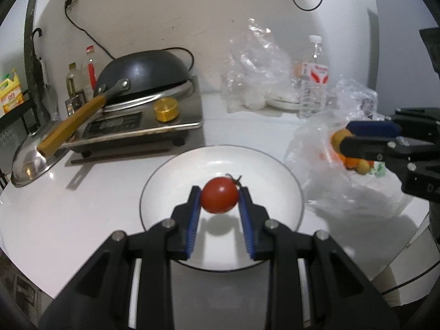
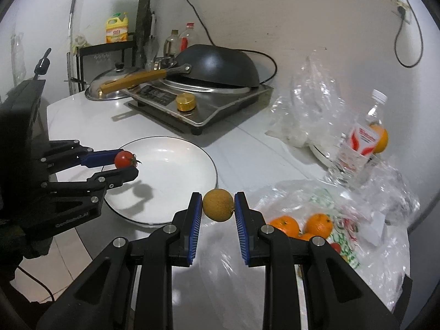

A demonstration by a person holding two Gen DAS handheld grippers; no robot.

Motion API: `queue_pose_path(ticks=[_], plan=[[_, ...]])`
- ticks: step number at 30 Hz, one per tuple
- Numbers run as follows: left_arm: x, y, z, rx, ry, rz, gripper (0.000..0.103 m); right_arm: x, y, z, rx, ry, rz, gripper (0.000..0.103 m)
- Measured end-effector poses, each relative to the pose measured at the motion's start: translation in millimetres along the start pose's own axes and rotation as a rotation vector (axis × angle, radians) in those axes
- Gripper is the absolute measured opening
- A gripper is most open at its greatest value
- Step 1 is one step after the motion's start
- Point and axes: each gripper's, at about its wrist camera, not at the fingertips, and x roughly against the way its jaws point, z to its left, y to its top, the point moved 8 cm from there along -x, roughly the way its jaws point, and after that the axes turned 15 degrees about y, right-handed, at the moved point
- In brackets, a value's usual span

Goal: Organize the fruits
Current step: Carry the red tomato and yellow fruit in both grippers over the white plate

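My left gripper (image 1: 219,192) is shut on a small red tomato (image 1: 219,198) and holds it just above the white plate (image 1: 170,176). The right wrist view shows that same gripper (image 2: 129,162) with the tomato (image 2: 123,159) over the left rim of the plate (image 2: 187,170). My right gripper (image 2: 218,200) is shut on a round brownish-yellow fruit (image 2: 218,205), lifted beside the plate's right edge and above a clear plastic bag (image 2: 357,220). Several oranges (image 2: 284,225) lie in that bag. From the left wrist, the right gripper (image 1: 343,137) and its fruit (image 1: 338,137) appear at the right.
An induction cooker (image 2: 214,101) with an upturned black wok (image 2: 220,64) stands behind the plate, a steel lid (image 2: 110,85) to its left. A water bottle (image 2: 357,143), crumpled clear bags (image 2: 308,104) and another orange (image 2: 381,137) sit at the right. The table edge runs close in front.
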Motion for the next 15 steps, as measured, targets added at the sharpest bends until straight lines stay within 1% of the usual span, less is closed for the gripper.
queue_pose_path(ticks=[3,10,13,15], plan=[[-8.6,-1.3,8.0,-0.004,0.018,0.004,0.028,-11.0,4.0,4.2,0.007,0.011,0.010,0.026],[-33.1,-6.2,24.9,0.000,0.035,0.048,0.028,-36.6,15.0,12.7,0.022,0.037,0.029,0.026],[-37.8,-5.3,29.2,0.009,0.032,0.057,0.028,-48.4,20.4,14.8,0.028,0.049,0.037,0.026],[-40.5,-5.0,30.8,0.021,0.011,0.070,0.028,-55.3,23.2,16.5,0.030,0.056,0.040,0.026]])
